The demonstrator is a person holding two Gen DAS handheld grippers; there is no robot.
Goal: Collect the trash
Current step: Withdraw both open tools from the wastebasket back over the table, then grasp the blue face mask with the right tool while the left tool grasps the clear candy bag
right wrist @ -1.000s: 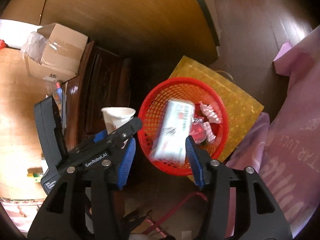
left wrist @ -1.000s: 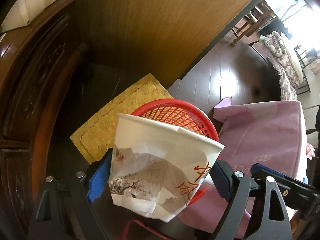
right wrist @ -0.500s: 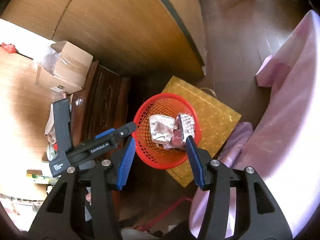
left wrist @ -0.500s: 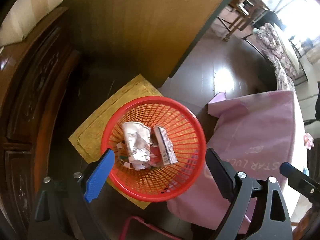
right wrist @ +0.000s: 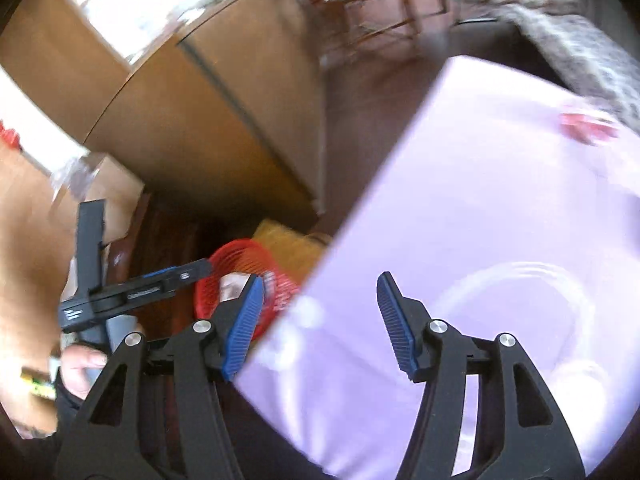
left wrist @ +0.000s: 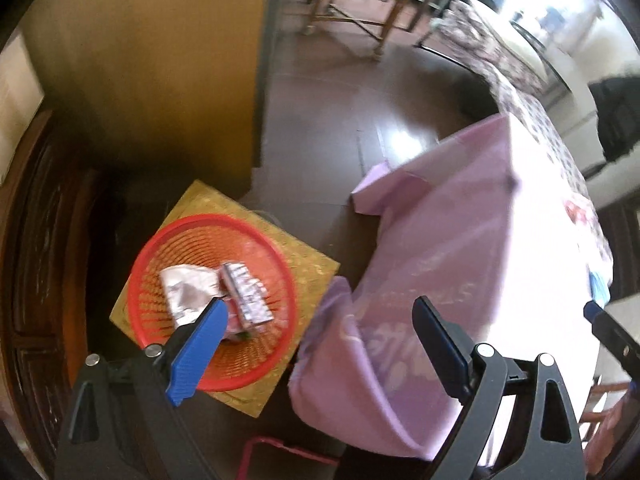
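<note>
Two hand-held grippers are in view, both spread wide and holding nothing: the left hand-held gripper hangs over the floor between the basket and the desk edge, and the right hand-held gripper hangs over the pink-clothed desk. Beside the desk, a red mesh basket sits on a yellow mat on the floor, containing a crumpled paper cup touching a small printed carton.
</note>
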